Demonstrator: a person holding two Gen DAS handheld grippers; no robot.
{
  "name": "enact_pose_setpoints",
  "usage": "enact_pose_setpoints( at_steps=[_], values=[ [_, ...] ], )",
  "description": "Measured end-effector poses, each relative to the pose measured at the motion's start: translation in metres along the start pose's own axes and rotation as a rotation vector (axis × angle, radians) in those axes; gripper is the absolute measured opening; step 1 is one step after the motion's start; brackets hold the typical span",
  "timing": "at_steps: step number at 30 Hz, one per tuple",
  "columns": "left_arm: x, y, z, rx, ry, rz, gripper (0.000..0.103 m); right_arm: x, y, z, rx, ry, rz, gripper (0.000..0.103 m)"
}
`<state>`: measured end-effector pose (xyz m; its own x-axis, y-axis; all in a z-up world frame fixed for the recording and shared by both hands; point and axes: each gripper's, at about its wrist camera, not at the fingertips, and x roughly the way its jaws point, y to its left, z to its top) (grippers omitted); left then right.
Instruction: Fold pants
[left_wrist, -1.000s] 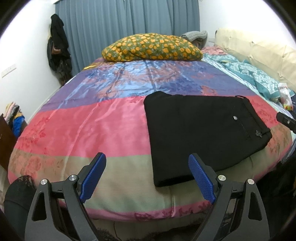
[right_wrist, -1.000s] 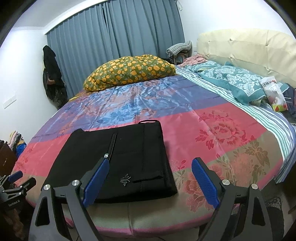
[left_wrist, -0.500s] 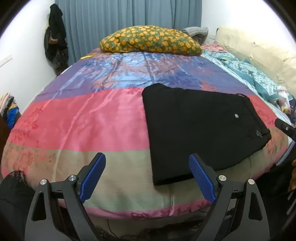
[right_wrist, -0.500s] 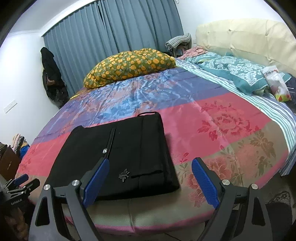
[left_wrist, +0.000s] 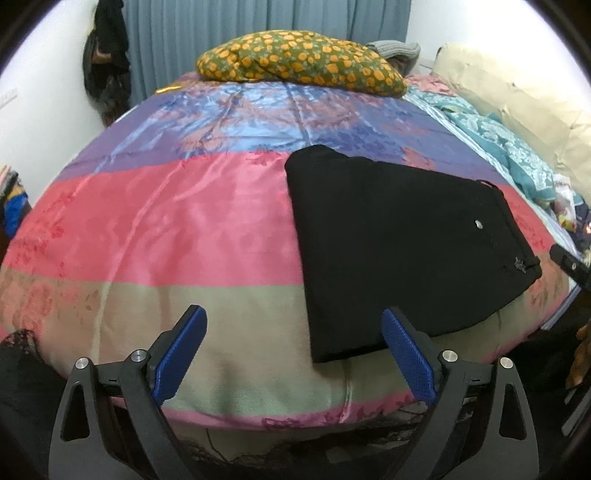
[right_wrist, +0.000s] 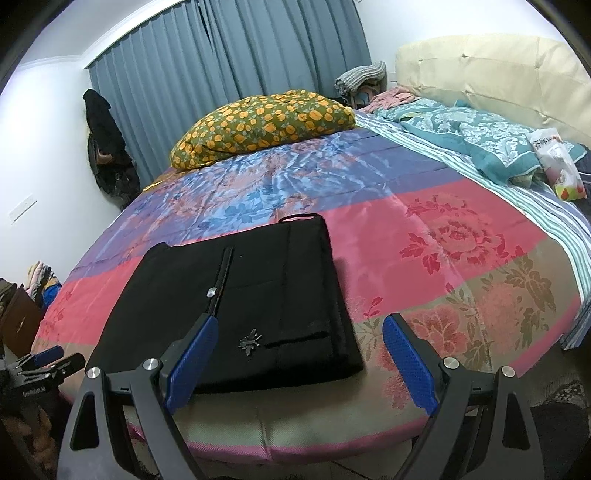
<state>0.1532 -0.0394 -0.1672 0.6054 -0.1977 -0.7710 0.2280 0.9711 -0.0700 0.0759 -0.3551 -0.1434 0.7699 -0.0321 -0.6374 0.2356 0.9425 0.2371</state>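
The black pants (left_wrist: 399, 240) lie folded into a flat rectangle on the striped satin bedspread (left_wrist: 177, 221), near the bed's front edge. They also show in the right wrist view (right_wrist: 243, 306), with a silver button and a small metal charm on top. My left gripper (left_wrist: 293, 350) is open and empty, held off the bed's front edge, left of the pants' near corner. My right gripper (right_wrist: 299, 358) is open and empty, just before the pants' near right corner. The left gripper also shows at the left edge of the right wrist view (right_wrist: 48, 360).
An orange-flowered pillow (right_wrist: 258, 125) lies at the far side of the bed. A teal blanket (right_wrist: 480, 144) and a snack packet (right_wrist: 559, 166) lie at the right by the cream headboard (right_wrist: 491, 70). Grey curtains hang behind; dark clothes (right_wrist: 107, 147) hang at the left wall.
Both grippers have drifted slightly closer over the bed's edge and stay open. The pants have not moved.
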Motion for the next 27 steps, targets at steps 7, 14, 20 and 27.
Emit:
enact_pose_setpoints(
  at_steps=[7,14,20,27],
  values=[
    [0.008,0.024,0.017,-0.062,0.061,-0.153,0.096,0.006,-0.019,0.011,0.088,0.059,0.151,0.09],
    [0.06,0.033,0.06,-0.14,0.207,-0.306,0.096,0.069,-0.069,0.065,0.105,0.321,0.344,0.091],
    [0.101,0.009,0.06,-0.144,0.32,-0.401,0.095,0.14,-0.084,0.048,0.204,0.516,0.47,0.077],
    [0.108,-0.009,0.072,-0.14,0.317,-0.386,0.026,0.163,-0.061,0.038,0.146,0.567,0.544,0.049]
  ],
)
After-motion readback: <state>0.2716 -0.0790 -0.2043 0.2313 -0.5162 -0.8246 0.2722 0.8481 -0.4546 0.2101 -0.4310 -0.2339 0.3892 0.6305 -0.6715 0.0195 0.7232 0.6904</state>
